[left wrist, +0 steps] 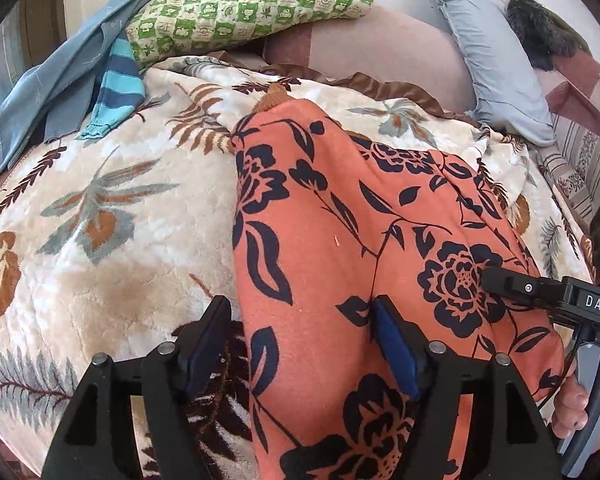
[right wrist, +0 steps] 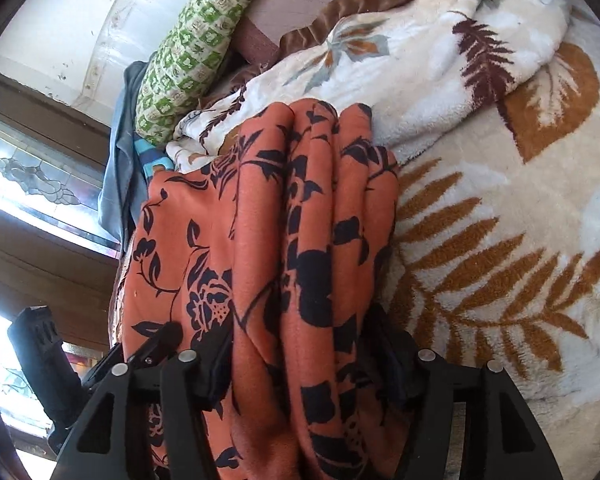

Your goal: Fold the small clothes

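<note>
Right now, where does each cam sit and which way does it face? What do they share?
Left wrist: on the left gripper, angled down at the orange floral garment on the leaf-print blanket; its own fingers, the right gripper and a hand show.
Right wrist: on the right gripper, angled down across bunched garment folds; its own fingers and the other gripper's tip show.
Shared: garment, blanket, green checked pillow.

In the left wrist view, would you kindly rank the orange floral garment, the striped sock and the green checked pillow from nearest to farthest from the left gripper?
1. Orange floral garment: between the left gripper jaws, centre.
2. Striped sock: on the blanket, upper left.
3. Green checked pillow: behind the sock, at the top.
</note>
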`<act>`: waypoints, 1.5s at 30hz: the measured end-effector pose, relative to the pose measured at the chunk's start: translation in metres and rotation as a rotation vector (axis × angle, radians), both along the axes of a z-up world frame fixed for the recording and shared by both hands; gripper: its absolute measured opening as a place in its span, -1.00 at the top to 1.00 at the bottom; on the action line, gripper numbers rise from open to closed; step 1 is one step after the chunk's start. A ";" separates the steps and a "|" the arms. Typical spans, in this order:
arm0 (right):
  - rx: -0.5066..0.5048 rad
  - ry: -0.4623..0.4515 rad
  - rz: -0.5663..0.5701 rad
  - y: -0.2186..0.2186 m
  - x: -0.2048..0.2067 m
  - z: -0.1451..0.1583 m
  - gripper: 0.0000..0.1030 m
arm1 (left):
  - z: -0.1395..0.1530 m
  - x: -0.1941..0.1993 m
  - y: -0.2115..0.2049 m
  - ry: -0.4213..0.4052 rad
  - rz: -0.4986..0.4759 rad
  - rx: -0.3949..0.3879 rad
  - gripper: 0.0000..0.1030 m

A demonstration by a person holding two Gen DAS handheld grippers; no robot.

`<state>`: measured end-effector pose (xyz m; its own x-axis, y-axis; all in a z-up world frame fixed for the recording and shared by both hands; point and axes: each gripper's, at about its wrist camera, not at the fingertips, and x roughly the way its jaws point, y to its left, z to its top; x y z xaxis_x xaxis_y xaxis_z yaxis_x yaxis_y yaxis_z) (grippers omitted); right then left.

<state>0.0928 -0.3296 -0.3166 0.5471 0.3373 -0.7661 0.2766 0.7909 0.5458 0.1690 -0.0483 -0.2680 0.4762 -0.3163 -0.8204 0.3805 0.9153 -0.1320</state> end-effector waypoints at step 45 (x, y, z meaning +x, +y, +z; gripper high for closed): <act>-0.229 -0.114 0.131 0.072 -0.083 0.049 0.74 | 0.035 -0.065 0.027 -0.223 0.155 0.181 -0.57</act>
<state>0.0093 -0.2581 -0.2673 0.5970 0.2362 -0.7667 0.1114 0.9220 0.3709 0.1038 -0.0214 -0.2332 0.6813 -0.0845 -0.7271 0.2364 0.9655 0.1093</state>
